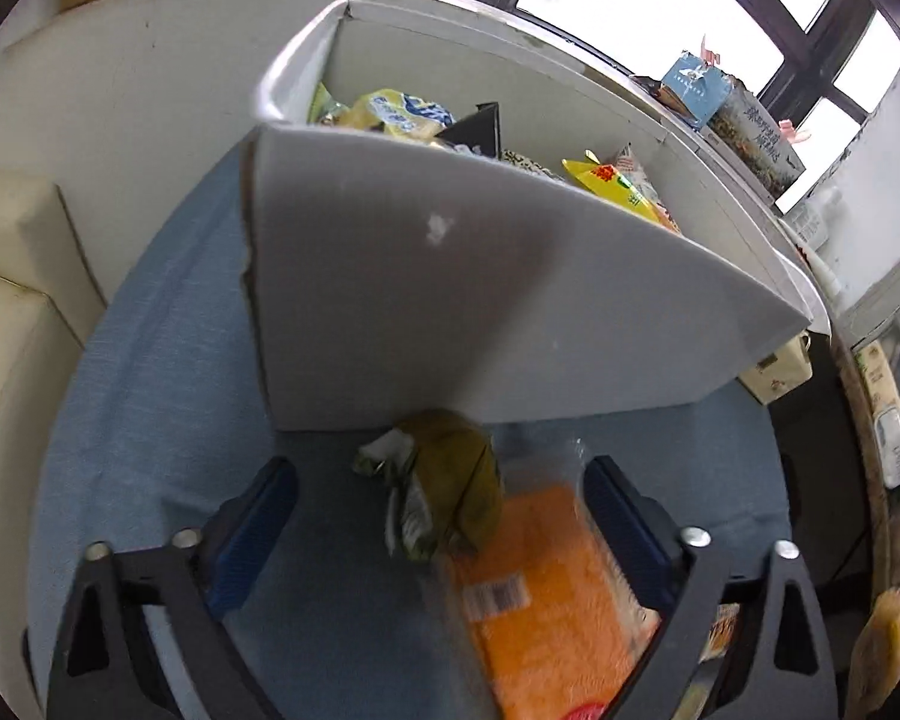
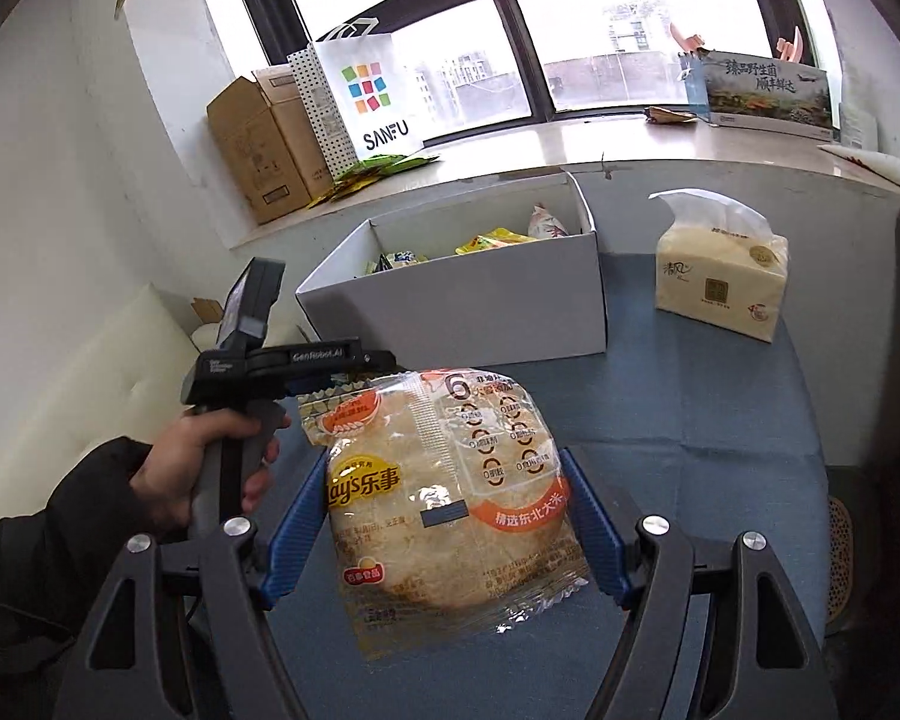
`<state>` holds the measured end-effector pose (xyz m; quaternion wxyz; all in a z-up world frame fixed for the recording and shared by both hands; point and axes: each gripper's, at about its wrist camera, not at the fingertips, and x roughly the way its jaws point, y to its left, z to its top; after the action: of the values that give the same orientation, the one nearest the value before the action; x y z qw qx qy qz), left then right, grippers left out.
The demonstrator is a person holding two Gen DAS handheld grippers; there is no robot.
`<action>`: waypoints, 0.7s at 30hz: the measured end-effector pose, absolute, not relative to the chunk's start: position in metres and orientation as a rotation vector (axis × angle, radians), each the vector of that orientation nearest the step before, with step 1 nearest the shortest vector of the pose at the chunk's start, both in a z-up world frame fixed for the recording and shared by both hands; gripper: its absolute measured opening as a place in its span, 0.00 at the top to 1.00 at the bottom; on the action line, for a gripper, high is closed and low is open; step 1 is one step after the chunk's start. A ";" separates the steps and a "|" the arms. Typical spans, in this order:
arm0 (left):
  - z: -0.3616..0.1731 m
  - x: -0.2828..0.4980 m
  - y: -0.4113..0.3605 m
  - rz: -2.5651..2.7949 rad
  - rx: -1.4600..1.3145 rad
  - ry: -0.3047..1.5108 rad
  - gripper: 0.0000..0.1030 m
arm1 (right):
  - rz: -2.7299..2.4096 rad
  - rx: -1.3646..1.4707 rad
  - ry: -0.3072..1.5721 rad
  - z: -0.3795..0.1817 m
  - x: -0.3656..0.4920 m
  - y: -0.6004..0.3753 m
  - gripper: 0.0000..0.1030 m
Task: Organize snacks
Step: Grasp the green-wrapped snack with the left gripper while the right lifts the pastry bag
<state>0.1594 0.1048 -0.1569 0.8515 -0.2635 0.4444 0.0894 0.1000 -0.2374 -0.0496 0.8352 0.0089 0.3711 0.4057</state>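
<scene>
A white cardboard box (image 1: 426, 300) holds several snack packs and stands on the blue tablecloth; it also shows in the right wrist view (image 2: 474, 306). In the left wrist view my left gripper (image 1: 441, 498) is open, with a small olive-green wrapped snack (image 1: 450, 474) and an orange pack (image 1: 546, 600) lying between its fingers, just in front of the box. In the right wrist view my right gripper (image 2: 444, 516) is shut on a Lay's rice-cracker pack (image 2: 450, 504) and holds it above the cloth. The left gripper body (image 2: 294, 360) shows to its left.
A tissue pack (image 2: 723, 273) stands right of the box. Cardboard boxes (image 2: 264, 144) and a SANFU paper bag (image 2: 372, 96) stand on the windowsill, with a printed box (image 2: 762, 96) at the right. A cream cushion (image 1: 12, 312) lies left of the table.
</scene>
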 end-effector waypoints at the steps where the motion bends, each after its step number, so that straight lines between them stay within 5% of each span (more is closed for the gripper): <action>1: -0.160 0.161 0.106 0.178 -0.574 0.936 0.47 | 0.859 0.020 0.791 -0.051 0.101 -0.238 0.23; 5: -0.155 0.153 0.102 0.165 -0.549 0.899 0.64 | 0.861 0.021 0.799 -0.054 0.095 -0.240 0.23; 21: -0.027 0.051 0.090 -0.019 -0.375 0.559 0.64 | 0.877 -0.067 0.743 -0.040 0.108 -0.206 0.23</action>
<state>0.0515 0.0902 -0.0269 0.9438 -0.1838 0.2745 -0.0094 0.1081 -0.2056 -0.0403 0.8387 -0.0316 0.3515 0.4148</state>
